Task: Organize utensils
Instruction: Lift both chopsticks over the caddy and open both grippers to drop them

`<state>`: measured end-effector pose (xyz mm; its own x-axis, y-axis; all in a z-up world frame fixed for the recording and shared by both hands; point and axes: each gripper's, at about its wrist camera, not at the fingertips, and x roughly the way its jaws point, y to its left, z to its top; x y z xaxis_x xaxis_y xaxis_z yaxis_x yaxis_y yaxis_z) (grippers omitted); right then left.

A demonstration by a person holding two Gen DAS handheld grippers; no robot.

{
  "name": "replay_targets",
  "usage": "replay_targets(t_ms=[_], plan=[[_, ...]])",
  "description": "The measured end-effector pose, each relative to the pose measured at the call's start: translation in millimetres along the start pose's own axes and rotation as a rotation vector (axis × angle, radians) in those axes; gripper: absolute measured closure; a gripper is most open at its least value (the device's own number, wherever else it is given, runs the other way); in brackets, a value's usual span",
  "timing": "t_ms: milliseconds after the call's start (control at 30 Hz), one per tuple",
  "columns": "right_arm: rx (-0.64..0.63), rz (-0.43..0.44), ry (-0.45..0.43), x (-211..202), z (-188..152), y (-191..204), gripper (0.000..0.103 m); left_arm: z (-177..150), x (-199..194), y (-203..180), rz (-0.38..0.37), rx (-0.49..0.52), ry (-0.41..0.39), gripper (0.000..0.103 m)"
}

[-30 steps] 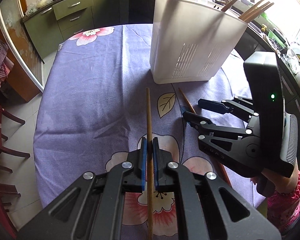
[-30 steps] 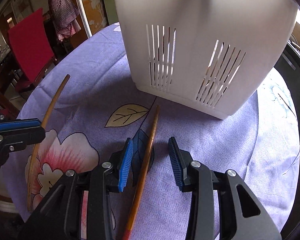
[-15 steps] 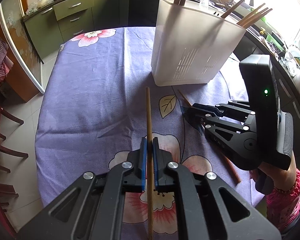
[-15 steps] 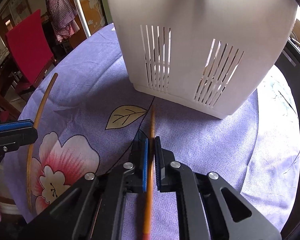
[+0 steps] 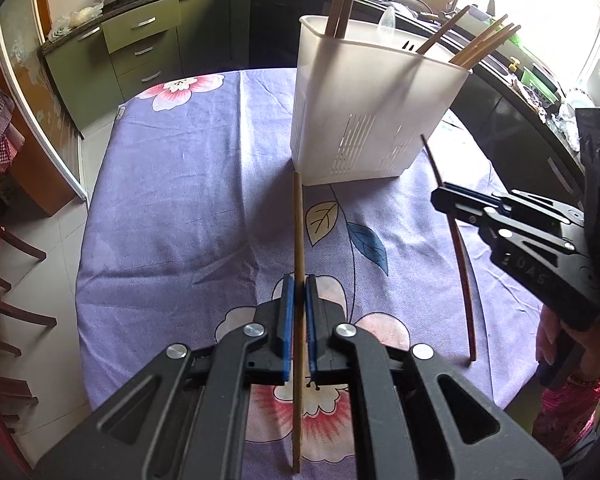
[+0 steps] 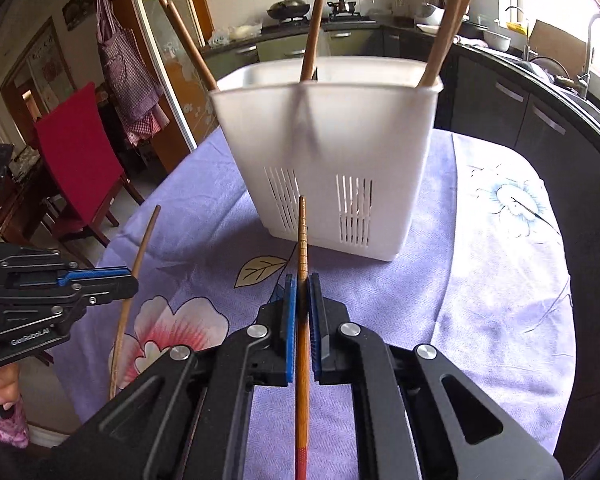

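Chopstick (image 6: 302, 264) between right gripper's (image 6: 302, 312) jaws

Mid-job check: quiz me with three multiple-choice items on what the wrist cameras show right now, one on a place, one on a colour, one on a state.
1. Where does the white utensil holder stand?
A. on the purple floral tablecloth
B. on the kitchen counter
C. on the red chair

2. What colour are the pads on the jaws of the right gripper?
A. red
B. blue
C. yellow

3. What is the left gripper doing?
A. its jaws are wide open over the cloth
B. it is shut on a spoon
C. it is shut on a chopstick

Answers:
1. A, its base sits on the tablecloth, beyond both grippers.
2. B, blue strips line both jaws.
3. C, a light wooden chopstick runs between its closed pads; the right gripper likewise clamps a darker chopstick.
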<state>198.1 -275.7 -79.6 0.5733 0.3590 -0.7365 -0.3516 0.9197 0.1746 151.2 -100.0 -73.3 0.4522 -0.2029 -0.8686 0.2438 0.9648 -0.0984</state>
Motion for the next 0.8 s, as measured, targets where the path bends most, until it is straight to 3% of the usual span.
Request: replay_targets(t_ms=[367, 800], plan=[[0.038, 0.016, -0.144, -85.8, -13.0, -15.4, 0.096, -1.6, -36.9, -11.5, -0.001, 0.044, -0.073, 0.097], [0.045, 0.022, -0.207, -121.8, -24.5, -18.2, 0.096, -4.7, -59.4, -23.1, 0.003, 0.077, -0.117, 0.097]])
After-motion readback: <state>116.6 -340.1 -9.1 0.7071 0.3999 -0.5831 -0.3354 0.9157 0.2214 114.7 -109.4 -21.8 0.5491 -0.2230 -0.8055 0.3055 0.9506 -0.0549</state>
